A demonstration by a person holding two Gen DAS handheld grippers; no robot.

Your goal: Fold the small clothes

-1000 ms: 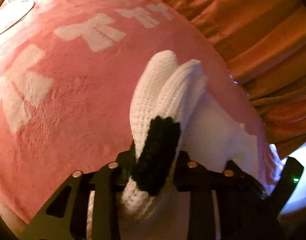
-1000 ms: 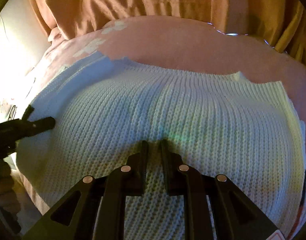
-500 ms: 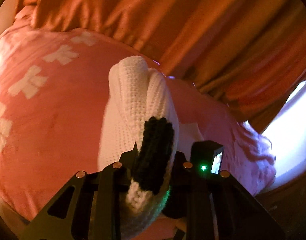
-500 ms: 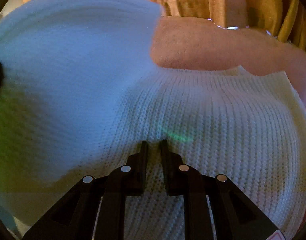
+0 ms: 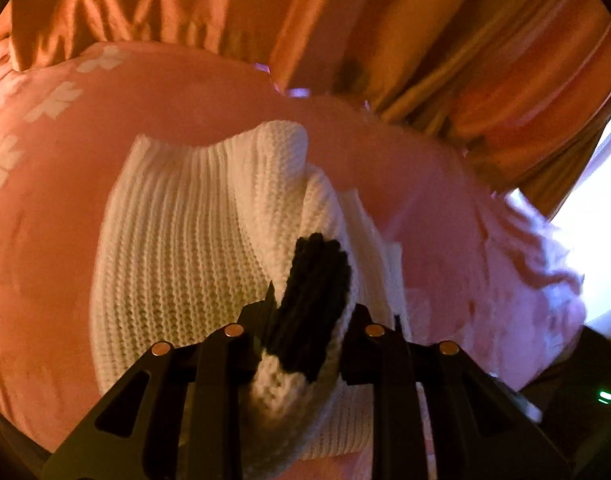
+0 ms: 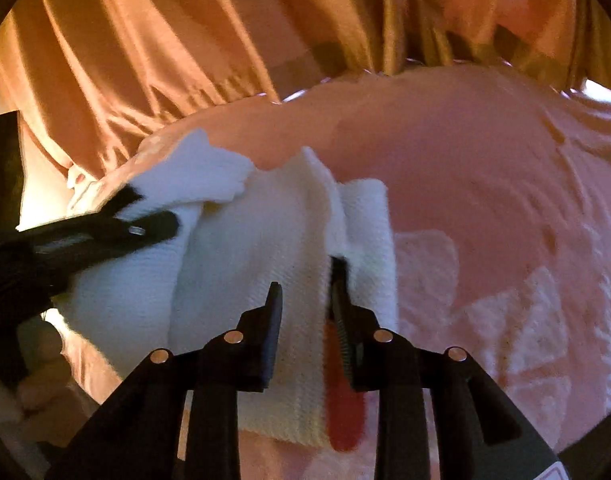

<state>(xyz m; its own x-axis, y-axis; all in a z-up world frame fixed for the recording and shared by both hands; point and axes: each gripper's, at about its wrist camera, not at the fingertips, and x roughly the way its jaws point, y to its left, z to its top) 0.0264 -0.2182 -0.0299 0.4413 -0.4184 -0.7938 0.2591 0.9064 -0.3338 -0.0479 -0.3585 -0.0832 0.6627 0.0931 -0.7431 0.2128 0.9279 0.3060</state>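
Orange curtains hang behind the pink blanket where your one white knit garment lies. Your left gripper is clamped on its black-trimmed edge. Only the right wrist view shows your right gripper parted, with a fold of the knit lying between its fingers.

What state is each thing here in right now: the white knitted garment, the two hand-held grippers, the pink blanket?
White knitted garment: partly folded, bunched, one end lifted.
Left hand-held gripper: shut on the garment's black-trimmed end.
Right hand-held gripper: open, astride a fold.
Pink blanket: spread under the garment.
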